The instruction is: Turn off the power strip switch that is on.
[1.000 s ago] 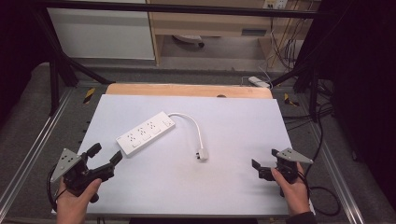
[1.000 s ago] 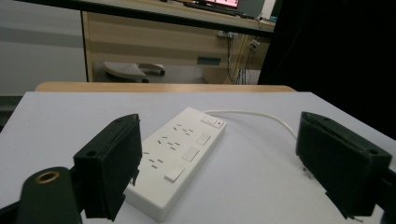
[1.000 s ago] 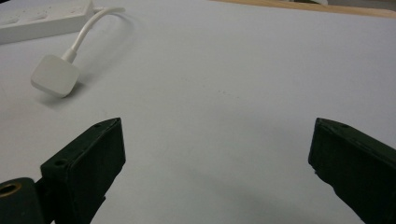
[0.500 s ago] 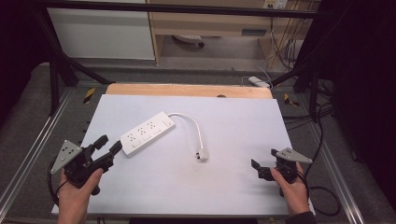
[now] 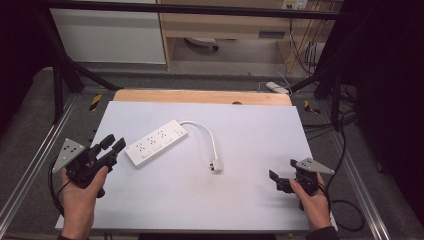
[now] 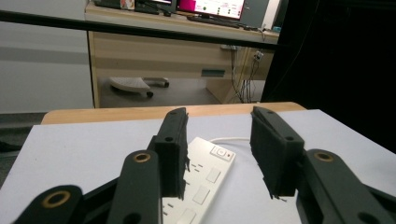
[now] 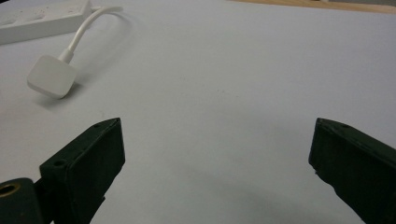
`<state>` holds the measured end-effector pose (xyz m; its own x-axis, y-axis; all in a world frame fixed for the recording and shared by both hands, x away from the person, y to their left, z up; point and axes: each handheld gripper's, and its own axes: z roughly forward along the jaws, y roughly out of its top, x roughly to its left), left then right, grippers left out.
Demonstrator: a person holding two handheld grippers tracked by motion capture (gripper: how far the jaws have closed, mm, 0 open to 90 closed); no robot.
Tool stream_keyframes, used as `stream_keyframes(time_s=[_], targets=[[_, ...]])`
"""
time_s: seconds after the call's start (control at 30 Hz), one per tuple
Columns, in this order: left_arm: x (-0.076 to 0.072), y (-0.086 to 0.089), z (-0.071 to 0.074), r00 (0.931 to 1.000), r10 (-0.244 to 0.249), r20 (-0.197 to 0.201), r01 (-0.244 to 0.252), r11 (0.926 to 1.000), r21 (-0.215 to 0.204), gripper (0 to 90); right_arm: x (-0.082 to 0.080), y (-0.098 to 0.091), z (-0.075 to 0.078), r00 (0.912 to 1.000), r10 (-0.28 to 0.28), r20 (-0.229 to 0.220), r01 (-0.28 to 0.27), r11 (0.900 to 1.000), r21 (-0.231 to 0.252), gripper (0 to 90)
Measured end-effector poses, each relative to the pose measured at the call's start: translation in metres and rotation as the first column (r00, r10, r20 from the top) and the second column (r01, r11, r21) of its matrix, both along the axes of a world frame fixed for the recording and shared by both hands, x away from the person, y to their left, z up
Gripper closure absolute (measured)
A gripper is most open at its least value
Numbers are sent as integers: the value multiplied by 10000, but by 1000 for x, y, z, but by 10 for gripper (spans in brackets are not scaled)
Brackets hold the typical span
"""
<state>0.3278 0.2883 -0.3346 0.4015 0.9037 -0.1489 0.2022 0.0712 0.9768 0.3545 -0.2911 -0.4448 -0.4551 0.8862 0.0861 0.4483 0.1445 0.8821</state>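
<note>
Here, a white power strip [image 5: 156,141] lies slanted on the left half of the pale desk [image 5: 260,200], its short white cable [image 5: 206,131] curving right to a square plug [image 5: 216,165] near the middle. The left tongs [image 5: 113,144] hover just beside the strip's near-left end, aimed along it; their jaws have just been closing and stand partly apart, gripping nothing. The right tongs [image 5: 274,181] rest at the desk's near-right corner, well apart from the strip, jaws spread wide and empty.
</note>
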Motion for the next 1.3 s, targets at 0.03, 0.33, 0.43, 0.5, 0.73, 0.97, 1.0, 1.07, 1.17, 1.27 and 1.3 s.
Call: stream_keyframes(time_s=[0.03, 0.33, 0.43, 0.5, 0.73, 0.97, 1.0, 1.07, 1.17, 1.27, 1.3], targets=[[1, 0, 1, 10000, 6, 4, -6, 10000, 39, 574, 0, 0, 0, 10000, 5, -6, -5, 10000, -10, 40], [16, -4, 3, 9995, -298, -99, 300, 9993, 231, 636, 0, 1, 0, 10000, 2, -70, -2, 10000, 30, 37], [20, -7, 4, 9990, -436, 66, 434, 9987, 279, 673, 1, 1, 0, 10000, 0, -84, 0, 10000, 17, 36], [23, -11, 4, 9990, -444, 69, 443, 9988, 224, 698, 1, 1, -1, 9999, 15, -118, -14, 9999, 102, 36], [31, -19, -3, 9988, -491, 27, 489, 9977, 473, 752, 1, 0, -1, 9999, 4, -148, 0, 9998, 219, 36], [39, -16, -13, 9987, -460, -200, 471, 9970, 620, 781, 1, 2, 0, 9998, 86, -173, -83, 9998, 169, 38], [40, -15, -14, 9987, -464, -219, 477, 9968, 640, 787, 1, 2, 0, 9998, 80, -185, -77, 9998, 170, 38], [42, -15, -16, 9985, -497, -244, 510, 9973, 526, 801, 1, 1, 0, 9998, 79, -161, -76, 9998, 184, 38], [45, -14, -19, 9979, -584, -264, 592, 9977, 319, 826, 0, 0, 0, 9998, 78, -155, -72, 9991, 415, 37], [50, -15, -22, 9980, -578, -274, 589, 9975, 394, 846, 0, 0, 0, 9998, 26, -177, -19, 9990, 440, 37], [52, -15, -23, 9980, -560, -295, 572, 9974, 432, 851, 0, 0, 0, 9999, 30, -170, -23, 9990, 438, 37]])
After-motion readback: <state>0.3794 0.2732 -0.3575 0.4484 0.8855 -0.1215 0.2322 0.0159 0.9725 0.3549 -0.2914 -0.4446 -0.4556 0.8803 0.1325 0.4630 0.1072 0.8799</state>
